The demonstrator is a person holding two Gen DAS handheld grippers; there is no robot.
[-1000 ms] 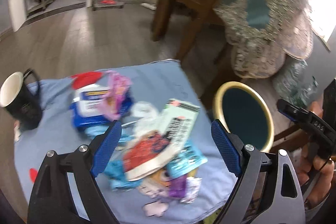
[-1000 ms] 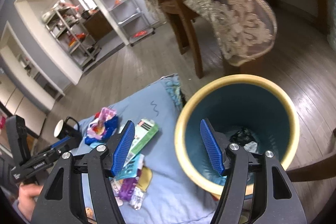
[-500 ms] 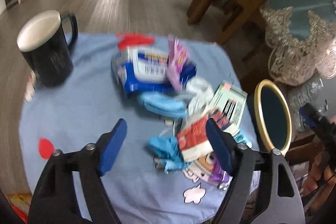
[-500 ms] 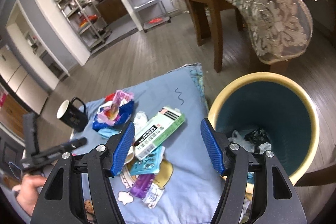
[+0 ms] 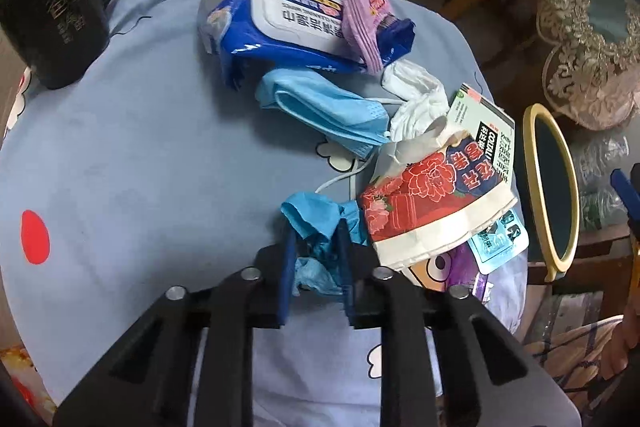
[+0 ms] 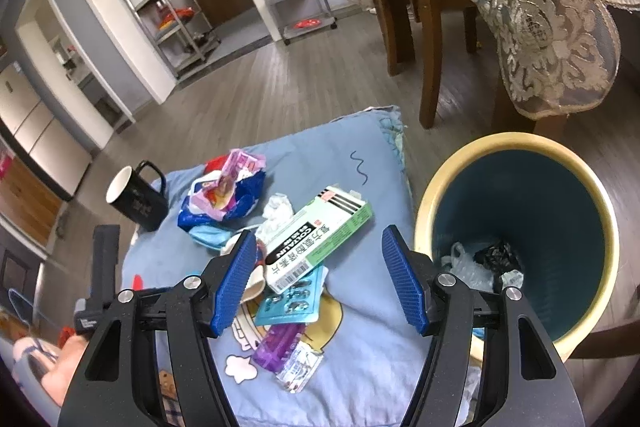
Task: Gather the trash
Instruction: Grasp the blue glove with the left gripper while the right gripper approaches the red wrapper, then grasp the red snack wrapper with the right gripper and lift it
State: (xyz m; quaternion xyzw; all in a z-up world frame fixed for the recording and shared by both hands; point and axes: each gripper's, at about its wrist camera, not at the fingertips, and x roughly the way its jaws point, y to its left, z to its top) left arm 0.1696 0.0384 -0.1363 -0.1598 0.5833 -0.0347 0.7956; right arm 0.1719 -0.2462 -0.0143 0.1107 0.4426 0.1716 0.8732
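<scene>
While its jaws have just been closing, the left gripper (image 5: 314, 255) pinches a crumpled blue scrap (image 5: 316, 223) at lower centre of the left wrist view; the right gripper (image 6: 320, 279) stands wide, empty, left of the bin (image 6: 516, 163).
</scene>
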